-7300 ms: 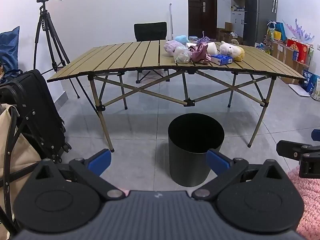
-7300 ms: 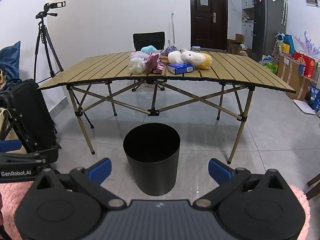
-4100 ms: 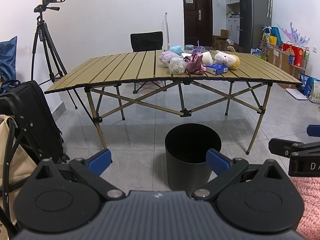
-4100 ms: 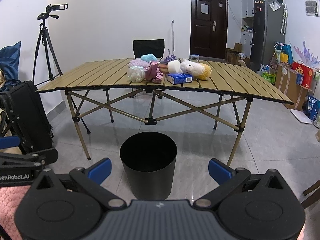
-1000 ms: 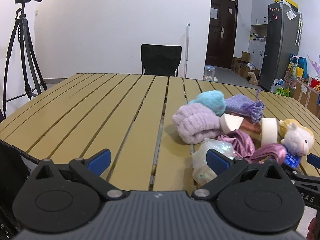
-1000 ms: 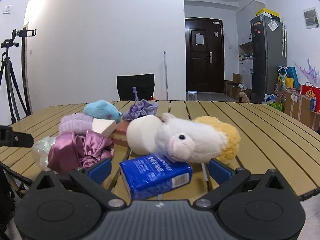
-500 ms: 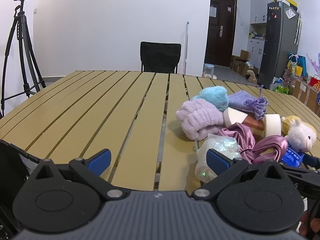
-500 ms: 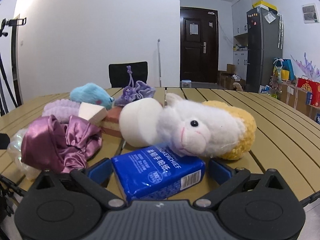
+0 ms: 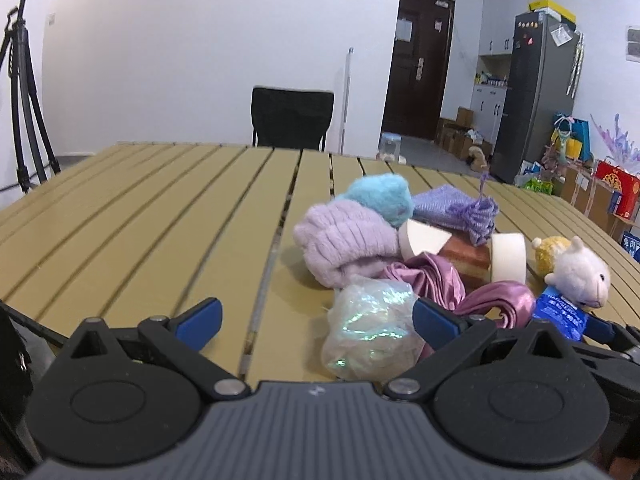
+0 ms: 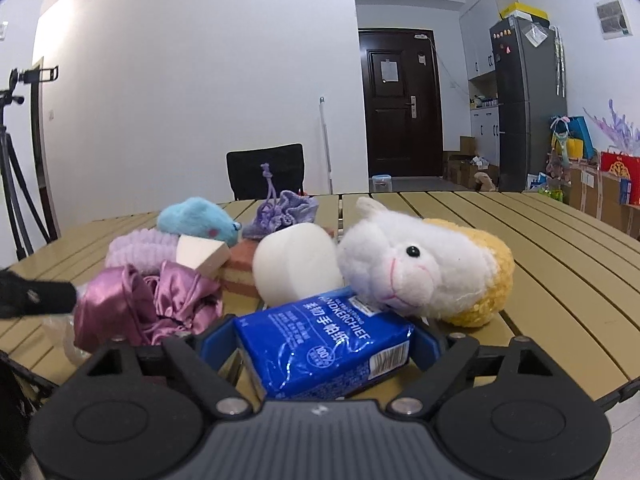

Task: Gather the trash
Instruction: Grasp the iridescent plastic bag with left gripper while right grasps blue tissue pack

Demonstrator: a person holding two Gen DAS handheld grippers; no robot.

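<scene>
Slatted table (image 9: 160,216) under clustered plush toys (image 10: 420,272), tissue pack (image 10: 324,348).

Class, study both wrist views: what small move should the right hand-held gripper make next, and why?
Probably close fully on the blue tissue pack. The right hand-held gripper already has a finger on each side of it, the pack still rests on the table, and the plush sheep leans against it.

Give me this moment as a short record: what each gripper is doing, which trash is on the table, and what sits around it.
left gripper: open, crinkly clear plastic wrapper partly between its fingers
right gripper: fingers on both sides of blue tissue pack, grip cannot be confirmed
surface: tan slatted table
neighbours: white plush sheep leaning over the pack, pink satin cloth beside the wrapper
trash collected: not yet
</scene>
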